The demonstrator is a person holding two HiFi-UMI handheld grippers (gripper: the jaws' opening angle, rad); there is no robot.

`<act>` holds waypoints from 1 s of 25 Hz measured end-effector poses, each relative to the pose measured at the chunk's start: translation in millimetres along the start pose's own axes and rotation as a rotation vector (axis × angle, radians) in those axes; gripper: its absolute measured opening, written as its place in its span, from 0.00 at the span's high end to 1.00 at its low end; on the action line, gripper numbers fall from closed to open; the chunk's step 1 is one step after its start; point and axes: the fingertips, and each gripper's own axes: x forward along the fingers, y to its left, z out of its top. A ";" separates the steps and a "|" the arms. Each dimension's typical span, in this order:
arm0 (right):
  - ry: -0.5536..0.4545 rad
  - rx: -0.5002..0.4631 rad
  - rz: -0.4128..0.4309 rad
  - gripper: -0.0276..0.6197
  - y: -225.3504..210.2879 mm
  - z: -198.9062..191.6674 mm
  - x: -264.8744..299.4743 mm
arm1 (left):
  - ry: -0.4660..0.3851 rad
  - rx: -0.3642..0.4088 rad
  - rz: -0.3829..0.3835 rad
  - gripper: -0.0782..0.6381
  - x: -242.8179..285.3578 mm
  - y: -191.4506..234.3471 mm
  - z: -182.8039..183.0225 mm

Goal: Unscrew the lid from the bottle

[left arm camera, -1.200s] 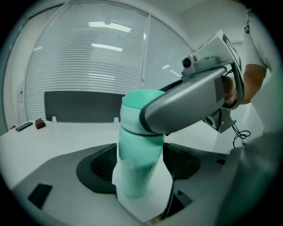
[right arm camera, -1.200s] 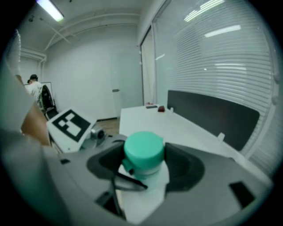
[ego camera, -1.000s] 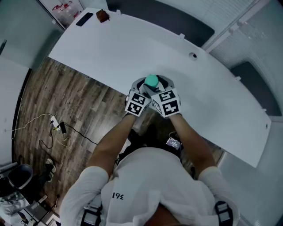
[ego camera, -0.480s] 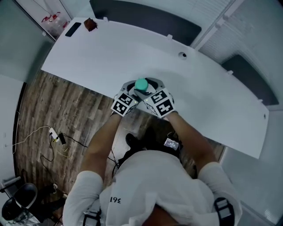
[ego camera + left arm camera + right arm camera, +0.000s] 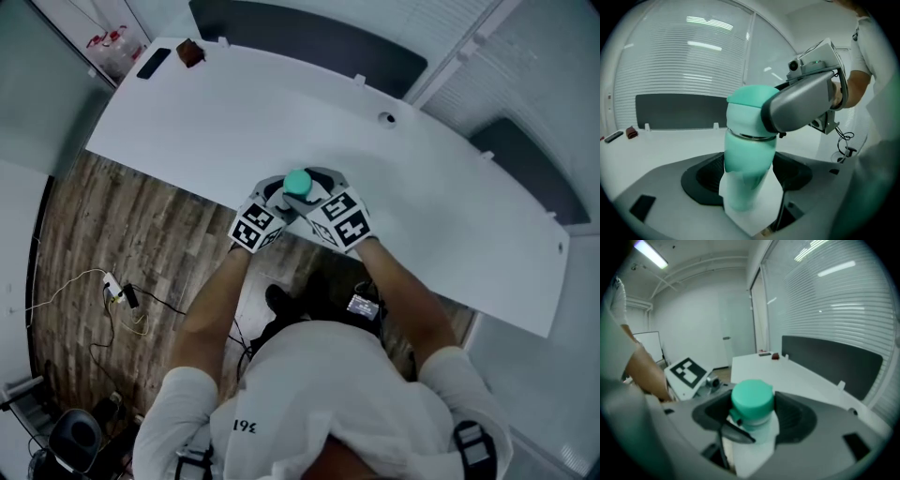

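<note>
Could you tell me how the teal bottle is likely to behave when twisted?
The bottle looks rigid, so probably won't crush. Its smooth round wall may spin inside the left hand-held gripper if the right hand-held gripper turns the lid.

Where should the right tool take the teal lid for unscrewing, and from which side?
Grip the lid by its round side wall, jaws on opposite sides, coming from the right. The bottle stands roughly upright, clamped lower in the left tool, leaving the lid's wall exposed. The right tool holds it so.
</note>
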 end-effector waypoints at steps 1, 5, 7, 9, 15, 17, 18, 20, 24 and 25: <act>-0.006 0.007 -0.008 0.50 -0.5 1.2 -0.2 | -0.022 -0.024 0.041 0.43 -0.4 1.3 0.1; -0.038 0.060 -0.063 0.50 -1.8 4.0 -1.1 | -0.046 -0.084 0.206 0.43 3.0 8.4 -2.7; -0.052 0.094 -0.099 0.50 -2.1 3.5 -1.5 | -0.044 -0.096 0.272 0.43 6.1 11.1 -2.9; -0.064 0.120 -0.137 0.50 -2.6 3.9 -1.3 | -0.036 -0.098 0.315 0.43 8.1 14.5 -1.6; -0.066 0.106 -0.125 0.50 -2.6 4.3 0.0 | -0.015 -0.044 0.250 0.43 9.9 15.1 -0.9; -0.060 0.077 -0.088 0.50 -2.2 3.6 0.8 | -0.001 -0.007 0.179 0.43 11.3 13.1 -1.3; -0.052 0.059 -0.066 0.50 -2.5 3.6 1.3 | 0.006 0.010 0.143 0.43 12.2 12.5 -1.1; -0.030 0.019 -0.014 0.50 -1.8 3.8 2.0 | 0.021 0.041 0.070 0.43 13.0 10.6 -1.7; 0.001 -0.062 0.113 0.50 2.5 2.6 2.3 | 0.052 0.088 -0.049 0.43 11.9 5.4 -5.1; 0.005 -0.070 0.133 0.50 2.9 2.6 2.4 | 0.060 0.092 -0.064 0.43 11.8 4.4 -4.5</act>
